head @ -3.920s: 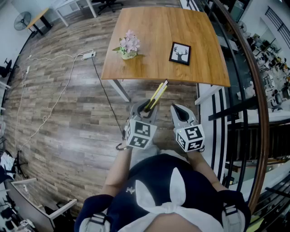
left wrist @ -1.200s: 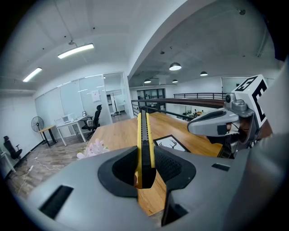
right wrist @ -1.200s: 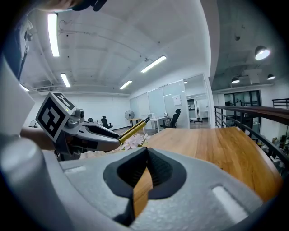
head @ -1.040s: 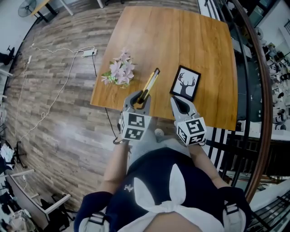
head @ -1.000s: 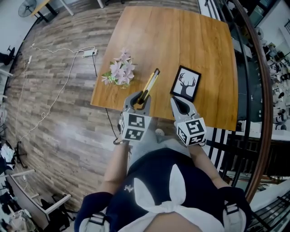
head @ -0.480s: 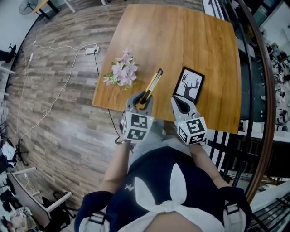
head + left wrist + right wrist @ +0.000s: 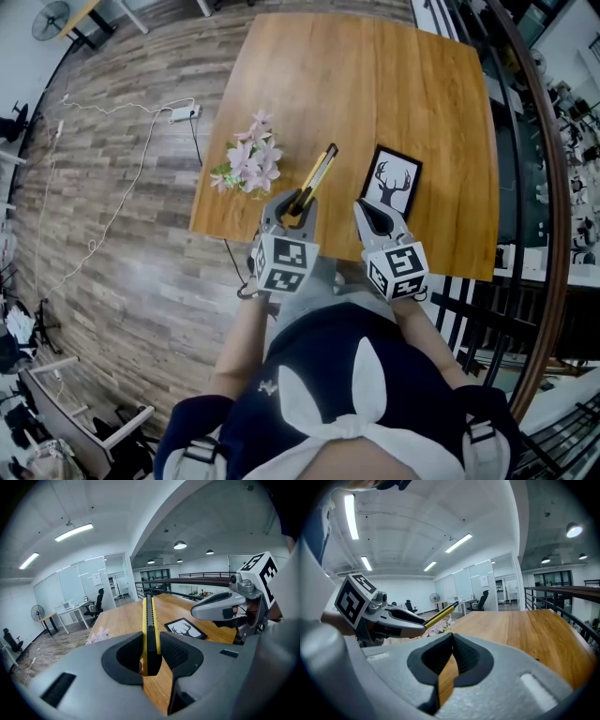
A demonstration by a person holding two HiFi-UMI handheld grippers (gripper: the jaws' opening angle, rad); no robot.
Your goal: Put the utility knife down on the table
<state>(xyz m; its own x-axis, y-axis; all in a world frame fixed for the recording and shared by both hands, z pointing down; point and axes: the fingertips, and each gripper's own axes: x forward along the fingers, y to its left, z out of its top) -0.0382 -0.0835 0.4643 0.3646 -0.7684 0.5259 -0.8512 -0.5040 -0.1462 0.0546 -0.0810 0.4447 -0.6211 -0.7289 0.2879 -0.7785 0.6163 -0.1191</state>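
The utility knife is long, yellow and black. My left gripper is shut on its rear end, and its front sticks out over the near part of the wooden table. In the left gripper view the knife stands on edge between the dark pads and points away over the tabletop. My right gripper hovers beside it at the table's near edge, shut with nothing in it; in its own view the pads meet. The knife shows there at the left.
A small bunch of pink flowers sits left of the knife. A black-framed deer picture lies just ahead of the right gripper. A railing runs along the table's right side. A cable and power strip lie on the wooden floor.
The person has walked up to the table; both grippers have moved forward from above the floor to over its near edge. The knife has stayed in the left gripper.
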